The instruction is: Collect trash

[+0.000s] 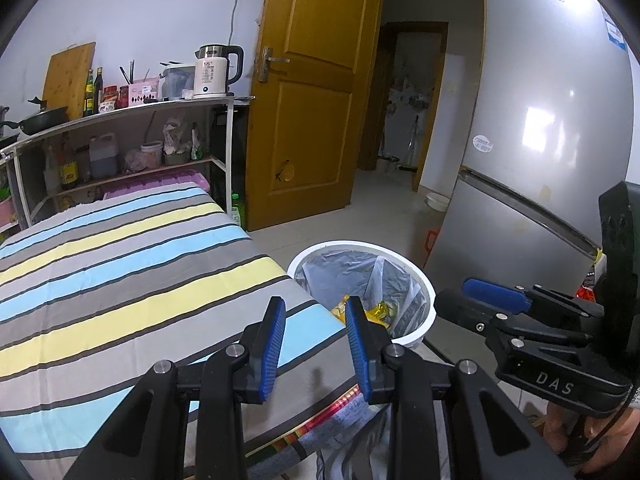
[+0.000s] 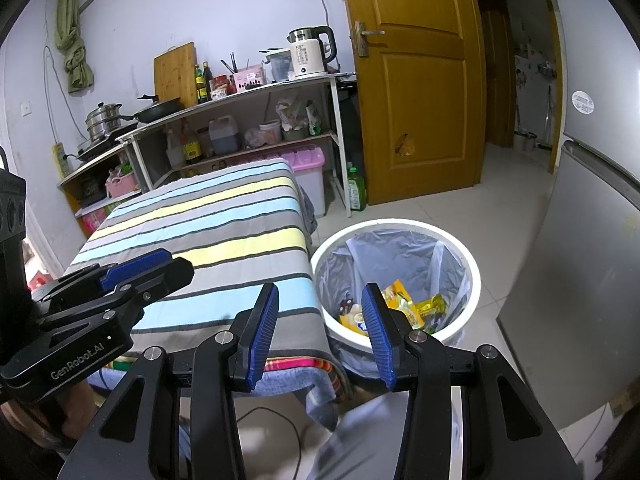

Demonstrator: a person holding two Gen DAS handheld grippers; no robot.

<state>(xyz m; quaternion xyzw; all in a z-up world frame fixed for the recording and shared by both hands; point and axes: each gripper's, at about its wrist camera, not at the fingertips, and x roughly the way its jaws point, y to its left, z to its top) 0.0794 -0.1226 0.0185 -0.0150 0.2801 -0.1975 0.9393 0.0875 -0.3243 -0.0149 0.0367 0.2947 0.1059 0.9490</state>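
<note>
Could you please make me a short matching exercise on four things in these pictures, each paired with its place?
Things:
1. kettle
2. snack wrappers
3. green bottle
4. striped cloth

Places:
A. inside the white bin
B. on the floor by the door
C. on top of the shelf
D. spread over the table

Pairs: 1-C, 2-A, 3-B, 4-D

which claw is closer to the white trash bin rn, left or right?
Right. The right claw sits at the table's corner, right beside the white trash bin. The left claw hangs over the striped tablecloth, on the far side of the right one from the bin. Both are empty.
</note>
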